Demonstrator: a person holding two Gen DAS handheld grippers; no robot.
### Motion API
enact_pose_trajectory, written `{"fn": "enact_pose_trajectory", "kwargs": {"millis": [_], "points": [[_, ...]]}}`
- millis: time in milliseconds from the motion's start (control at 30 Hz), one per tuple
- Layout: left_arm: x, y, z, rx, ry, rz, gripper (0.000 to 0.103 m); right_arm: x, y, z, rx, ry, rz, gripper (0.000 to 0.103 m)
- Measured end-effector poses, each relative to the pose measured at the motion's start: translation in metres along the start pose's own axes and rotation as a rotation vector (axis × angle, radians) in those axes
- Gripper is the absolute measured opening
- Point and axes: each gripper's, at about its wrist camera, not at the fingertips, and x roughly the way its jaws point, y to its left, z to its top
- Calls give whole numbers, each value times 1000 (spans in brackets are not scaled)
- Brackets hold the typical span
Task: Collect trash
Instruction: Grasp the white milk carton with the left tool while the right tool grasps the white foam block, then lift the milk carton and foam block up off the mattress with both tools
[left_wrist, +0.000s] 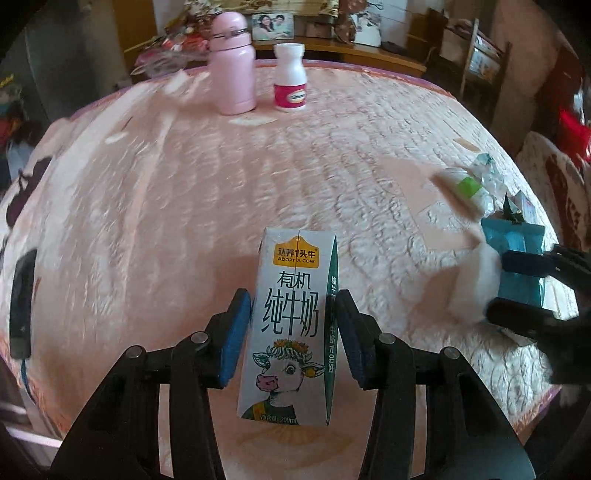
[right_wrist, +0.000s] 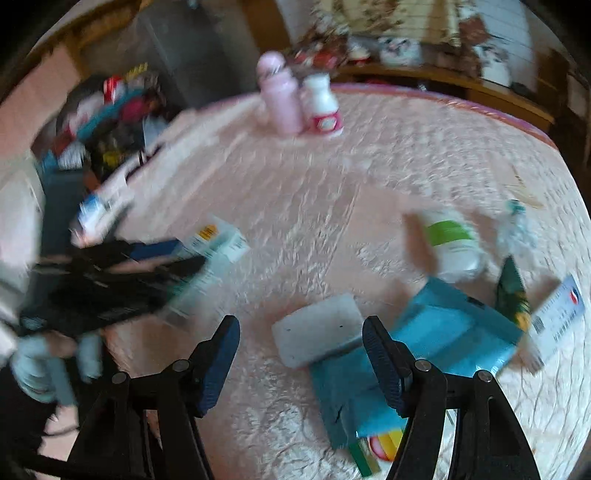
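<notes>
The left gripper (left_wrist: 293, 334) holds a small milk carton (left_wrist: 290, 325) upright, its blue pads pressed on the carton's two sides, above the near middle of the pink quilted bed cover (left_wrist: 258, 177). The right gripper (right_wrist: 301, 363) stands open with nothing clamped — a white pad of tissue (right_wrist: 319, 334) lies on the cover just beyond the gap between its fingers, apart from both.

That tissue rests on the edge of a teal plastic packet (right_wrist: 454, 328), which spreads to the right and near, partly under the right-hand finger. Beyond it, at the right, lie a white bottle with a green label (right_wrist: 452, 243) on its side, a crumpled clear wrapper (right_wrist: 517, 229), a dark green wrapper (right_wrist: 511, 291) and a white printed card (right_wrist: 557, 317), all close together.

At the far edge of the cover a pink flask (left_wrist: 232, 62) and a white pill bottle (left_wrist: 290, 77) stand side by side, well apart from the litter. Past the left edge — a blurred heap of colourful packaging (right_wrist: 110, 114).
</notes>
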Motion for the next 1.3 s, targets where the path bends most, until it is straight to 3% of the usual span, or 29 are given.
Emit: {"fn": "enact_pose_trajectory", "kwargs": {"millis": [100,233,333,533,667,767,1300], "points": [[-2,2,-4,-15,-4,-11,45,16,4,3,-76,45,-65,67],[0,1,-2,-41,-15,-33,46,25,1,3,-109,72,-82,67],[4,0,-1,-44,-9,-34,47,32,-4,0,-94,87,-77,53],[8,-5,-4,-34,-16,-19,51,15,-3,-6,-60,13,-69,49],[6,-8,-6,-62,-7,-48,50,-11,-1,-10,-31,-58,-45,49],[-5,-17,-5,-54,-39,-51,50,-31,-1,-12,-4,-115,-43,49],[-53,-99,16,47,-161,-103,50,-98,-35,-38,108,-230,-133,50]]}}
